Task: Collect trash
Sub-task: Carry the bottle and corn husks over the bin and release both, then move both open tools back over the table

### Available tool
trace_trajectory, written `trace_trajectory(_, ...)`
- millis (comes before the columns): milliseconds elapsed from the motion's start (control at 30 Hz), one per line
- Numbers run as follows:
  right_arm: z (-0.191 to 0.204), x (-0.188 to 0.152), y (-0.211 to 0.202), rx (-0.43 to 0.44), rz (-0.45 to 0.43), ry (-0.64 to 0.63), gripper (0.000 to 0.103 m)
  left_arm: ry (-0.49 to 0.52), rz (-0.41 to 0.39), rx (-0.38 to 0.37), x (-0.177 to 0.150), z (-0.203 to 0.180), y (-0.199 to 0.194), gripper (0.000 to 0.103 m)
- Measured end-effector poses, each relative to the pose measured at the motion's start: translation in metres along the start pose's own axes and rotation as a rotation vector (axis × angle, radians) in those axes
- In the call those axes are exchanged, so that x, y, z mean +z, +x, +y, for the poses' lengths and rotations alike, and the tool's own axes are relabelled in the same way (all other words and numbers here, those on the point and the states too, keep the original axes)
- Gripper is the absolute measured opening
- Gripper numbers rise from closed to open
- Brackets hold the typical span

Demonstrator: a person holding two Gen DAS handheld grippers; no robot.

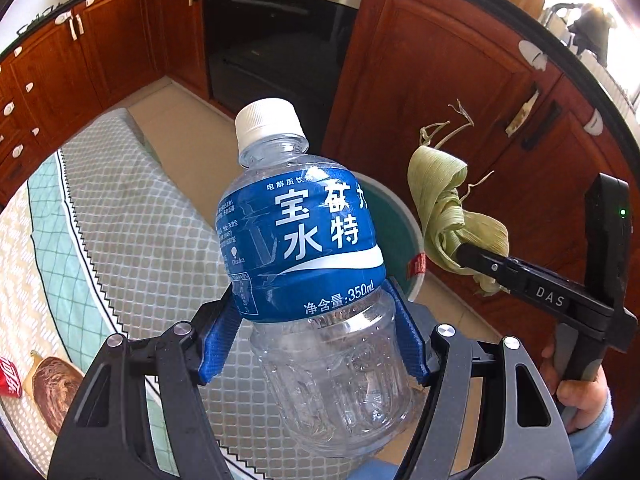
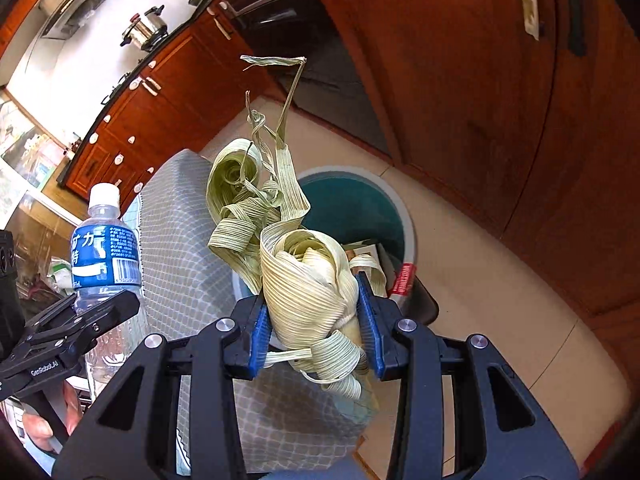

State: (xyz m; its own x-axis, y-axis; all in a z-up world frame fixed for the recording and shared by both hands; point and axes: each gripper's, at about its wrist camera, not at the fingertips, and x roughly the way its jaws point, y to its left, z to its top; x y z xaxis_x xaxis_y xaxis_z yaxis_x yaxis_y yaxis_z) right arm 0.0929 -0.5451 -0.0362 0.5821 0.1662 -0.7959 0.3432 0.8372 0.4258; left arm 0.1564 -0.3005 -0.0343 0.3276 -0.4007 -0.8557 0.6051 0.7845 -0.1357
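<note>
My left gripper (image 1: 316, 332) is shut on a clear plastic bottle (image 1: 308, 248) with a blue label and a white cap, its blue pads pressing the lower body. The same bottle (image 2: 104, 256) shows at the left of the right wrist view. My right gripper (image 2: 316, 332) is shut on a bundle of pale green corn husks (image 2: 304, 284); the husks (image 1: 444, 208) hang from its fingers at the right of the left wrist view. A round bin (image 2: 404, 216) with a teal inside and a white rim stands on the floor below both; the bin (image 1: 394, 224) is partly hidden behind the bottle.
A table with a checked cloth (image 1: 140, 216) lies to the left, carrying a red can (image 1: 8, 376) and a brown item (image 1: 52, 388). Wooden cabinets (image 1: 432, 92) and a black oven (image 1: 276, 36) ring the tiled floor (image 2: 500, 280). Trash lies inside the bin.
</note>
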Motion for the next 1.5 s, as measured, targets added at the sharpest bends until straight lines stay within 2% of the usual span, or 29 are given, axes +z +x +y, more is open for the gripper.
trace_trajectory(367, -0.022, 0.014, 0.018, -0.039, 0.034, 0.047, 0.037, 0.021, 0.085, -0.007, 0.029, -0.019, 0.079, 0.07)
trace_trajectory(500, -0.023, 0.018, 0.026, -0.048, 0.048, 0.052, 0.037, 0.023, 0.106, 0.012, 0.031, -0.017, 0.098, 0.075)
trace_trajectory(667, -0.019, 0.021, 0.039, -0.045, 0.062, 0.05, 0.037, -0.012, 0.136, 0.018, 0.026, -0.001, 0.111, 0.075)
trace_trajectory(800, -0.016, 0.019, 0.046, -0.038, 0.073, 0.043, 0.037, -0.049, 0.15, 0.016, 0.023, 0.015, 0.112, 0.075)
trace_trajectory(967, -0.008, 0.018, 0.054, -0.038, 0.095, 0.03, 0.038, -0.086, 0.125, -0.001, 0.012, 0.022, 0.09, 0.077)
trace_trajectory(1167, 0.01, 0.014, 0.071, -0.023, 0.149, -0.007, 0.039, -0.133, 0.08, -0.002, 0.012, 0.036, 0.068, 0.087)
trace_trajectory(1233, 0.022, 0.012, 0.077, -0.003, 0.171, -0.037, 0.044, -0.157, 0.057, -0.001, 0.009, 0.044, 0.057, 0.094)
trace_trajectory(1300, 0.032, 0.012, 0.081, 0.02, 0.18, -0.05, 0.06, -0.175, 0.037, 0.004, 0.007, 0.052, 0.046, 0.096)
trace_trajectory(1333, 0.036, 0.012, 0.08, 0.02, 0.17, -0.054, 0.072, -0.18, 0.028, 0.008, 0.007, 0.055, 0.043, 0.097)
trace_trajectory(1367, 0.038, 0.013, 0.08, 0.017, 0.159, -0.055, 0.075, -0.184, 0.022, 0.012, 0.005, 0.059, 0.04, 0.097)
trace_trajectory(1500, 0.041, 0.015, 0.077, 0.013, 0.141, -0.024, 0.078, -0.201, 0.017, 0.015, -0.002, 0.069, 0.032, 0.099)
